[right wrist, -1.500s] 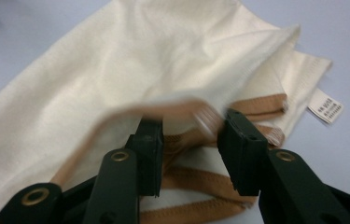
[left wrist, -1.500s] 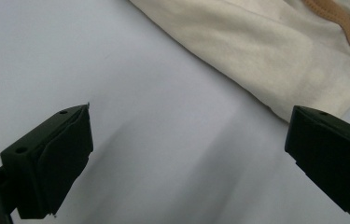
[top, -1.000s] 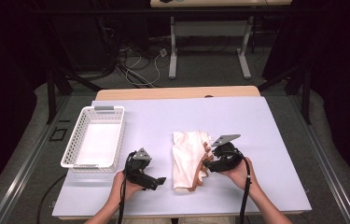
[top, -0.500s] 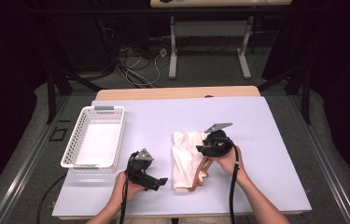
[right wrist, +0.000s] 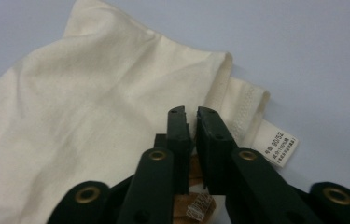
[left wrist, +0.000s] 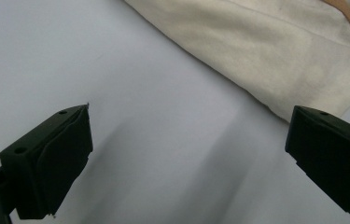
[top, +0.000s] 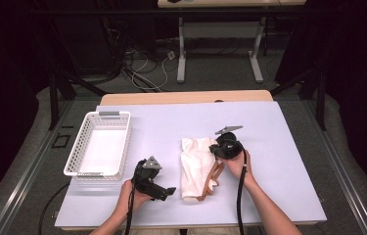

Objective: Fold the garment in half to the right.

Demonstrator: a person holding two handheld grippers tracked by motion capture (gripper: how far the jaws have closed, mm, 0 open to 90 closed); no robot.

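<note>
A cream cloth bag [top: 195, 166] with tan straps [top: 215, 178] lies flat in the middle of the table. My right gripper [top: 218, 151] sits at the bag's upper right edge. In the right gripper view its jaws [right wrist: 191, 112] have just been closing and now stand shut on the bag [right wrist: 93, 93] near its hem, with a tan strap [right wrist: 190, 165] between them. My left gripper [top: 170, 192] rests on the table just left of the bag's lower end. Its jaws [left wrist: 191, 116] are wide open over bare table, with the bag [left wrist: 266, 42] just beyond them.
A white slotted basket [top: 73, 147] stands empty at the table's left side. The pale table top [top: 279, 127] stretches to the right and behind the bag. A white sewn label [right wrist: 275, 147] sticks out at the bag's hem.
My right gripper has moved left onto the bag's right edge and its jaws have closed there. The left gripper has stayed where it was.
</note>
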